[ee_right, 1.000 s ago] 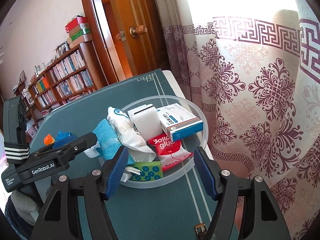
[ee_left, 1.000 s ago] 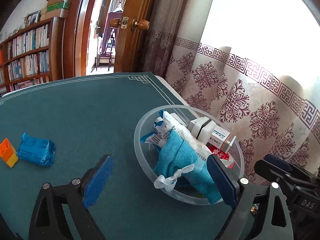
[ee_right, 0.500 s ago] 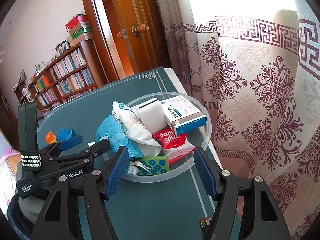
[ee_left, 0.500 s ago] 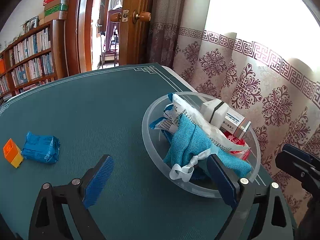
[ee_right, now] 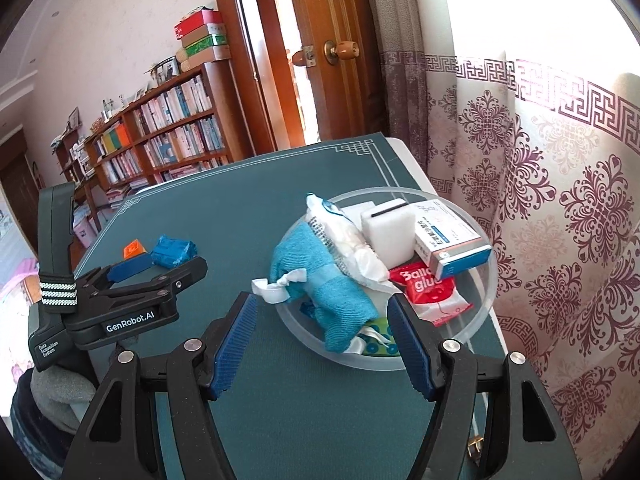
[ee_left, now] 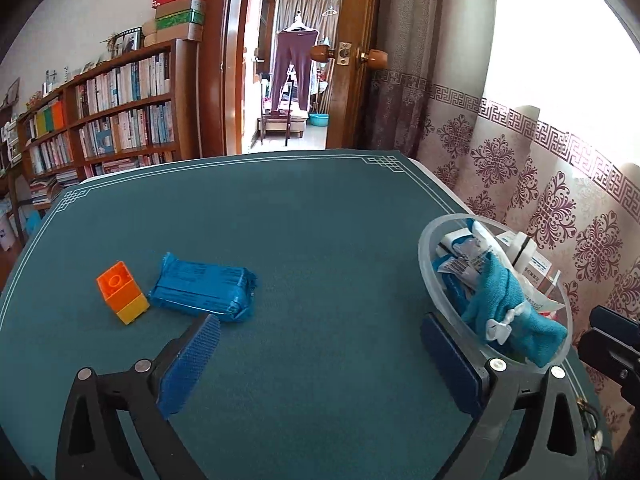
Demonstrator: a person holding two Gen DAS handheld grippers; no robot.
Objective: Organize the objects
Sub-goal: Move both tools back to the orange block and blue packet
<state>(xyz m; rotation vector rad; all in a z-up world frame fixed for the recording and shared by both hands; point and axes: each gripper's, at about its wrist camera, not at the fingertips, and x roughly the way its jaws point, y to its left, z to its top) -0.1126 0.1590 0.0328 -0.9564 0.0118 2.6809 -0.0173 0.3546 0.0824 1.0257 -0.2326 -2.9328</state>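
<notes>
A blue packet [ee_left: 204, 292] and an orange-and-yellow block [ee_left: 120, 292] lie side by side on the green table mat [ee_left: 320, 240]. My left gripper [ee_left: 316, 324] hovers just short of the packet. Its jaws are opening and nothing is between them. A clear bowl [ee_right: 480, 300] at the table's right holds a teal cloth [ee_right: 316, 276], a white packet [ee_right: 344, 244], a white sponge [ee_right: 386, 232], a box [ee_right: 452, 240] and a red glue packet [ee_right: 428, 292]. My right gripper [ee_right: 322, 300] hangs open at the bowl's near side, holding nothing.
A patterned curtain [ee_right: 540, 200] hangs close behind the table's right edge. Beyond the far edge stand a bookshelf [ee_left: 112, 128] and an open wooden door [ee_left: 352, 60]. A wide stretch of bare mat lies between the packet and the bowl.
My left gripper has swung left, away from the bowl and toward the packet and block, and its jaws have spread wider. In the right wrist view the bowl has shifted slightly.
</notes>
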